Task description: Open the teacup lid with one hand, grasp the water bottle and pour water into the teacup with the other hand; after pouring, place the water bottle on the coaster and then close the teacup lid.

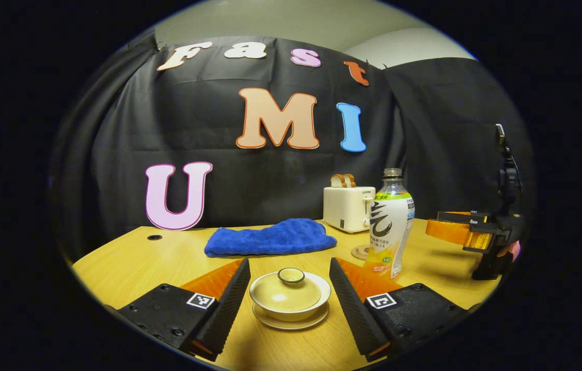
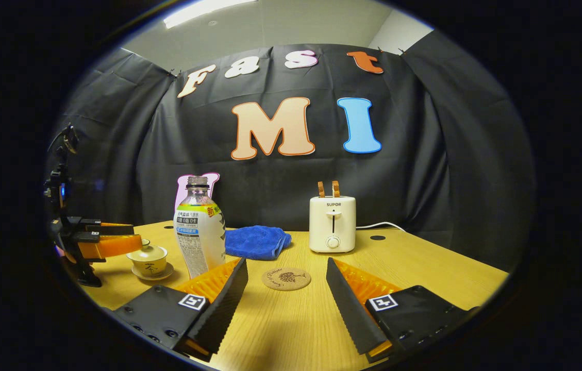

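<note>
Nothing looks done yet: at the left, the left gripper (image 1: 289, 291) frames the teacup (image 1: 289, 300) with jaws spread, its lid (image 1: 287, 289) on. Just right stands the water bottle (image 2: 199, 232), upright, then the bare coaster (image 2: 286, 279) before the right gripper (image 2: 286, 299), jaws also spread; every step remains.

Teacup (image 1: 289, 299) before towel (image 1: 270, 238), bottle (image 1: 389, 226) beside coaster (image 1: 360, 252).

The left gripper (image 1: 289, 301) stands spread, with open table on both sides of the lidded teacup (image 1: 289, 296). The water bottle (image 1: 389, 226) rises just right of it (close to the right finger). In the right gripper view, bare table (image 2: 425, 263) surrounds the coaster (image 2: 286, 279); towel (image 2: 257, 241) and toaster (image 2: 332, 223) sit farther back.
</note>
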### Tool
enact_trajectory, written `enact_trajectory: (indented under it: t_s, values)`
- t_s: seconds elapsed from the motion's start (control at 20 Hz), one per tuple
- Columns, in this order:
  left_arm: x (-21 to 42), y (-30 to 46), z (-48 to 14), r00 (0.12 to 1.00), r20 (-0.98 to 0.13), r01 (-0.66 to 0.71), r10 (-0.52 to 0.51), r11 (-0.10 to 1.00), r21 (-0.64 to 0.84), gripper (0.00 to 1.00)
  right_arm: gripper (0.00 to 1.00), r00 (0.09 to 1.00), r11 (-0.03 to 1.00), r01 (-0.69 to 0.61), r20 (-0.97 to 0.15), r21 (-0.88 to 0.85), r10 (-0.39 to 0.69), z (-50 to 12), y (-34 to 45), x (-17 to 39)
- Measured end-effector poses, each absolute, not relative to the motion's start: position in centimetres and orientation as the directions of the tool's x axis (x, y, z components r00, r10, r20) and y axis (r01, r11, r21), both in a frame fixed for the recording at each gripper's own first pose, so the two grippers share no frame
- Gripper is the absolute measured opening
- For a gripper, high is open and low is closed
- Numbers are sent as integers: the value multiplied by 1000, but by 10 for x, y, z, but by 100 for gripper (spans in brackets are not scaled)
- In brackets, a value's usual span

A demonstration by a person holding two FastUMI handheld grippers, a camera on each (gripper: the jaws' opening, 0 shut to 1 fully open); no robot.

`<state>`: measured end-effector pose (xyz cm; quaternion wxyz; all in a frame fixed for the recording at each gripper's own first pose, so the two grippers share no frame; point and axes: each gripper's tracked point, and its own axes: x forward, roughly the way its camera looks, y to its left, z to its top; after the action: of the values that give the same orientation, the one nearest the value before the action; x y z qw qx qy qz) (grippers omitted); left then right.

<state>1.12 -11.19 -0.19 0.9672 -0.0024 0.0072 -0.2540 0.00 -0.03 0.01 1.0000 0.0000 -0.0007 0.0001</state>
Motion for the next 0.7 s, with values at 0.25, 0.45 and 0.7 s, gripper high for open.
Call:
enact_trajectory:
  t_s: [0.25, 0.45, 0.7]
  values:
    - [19, -126, -12, 849, -72, 525, -523, 851, 11, 86, 98, 1000, 1000, 0, 1, 0, 0, 0, 0, 0]
    - [25, -129, -13, 848, -84, 525, -523, 851, 13, 77, 98, 1000, 1000, 0, 2, 0, 0, 1, 0, 0]
    - [27, -130, -13, 849, -87, 524, -521, 852, 13, 55, 94, 1000, 1000, 0, 2, 0, 0, 0, 0, 0]
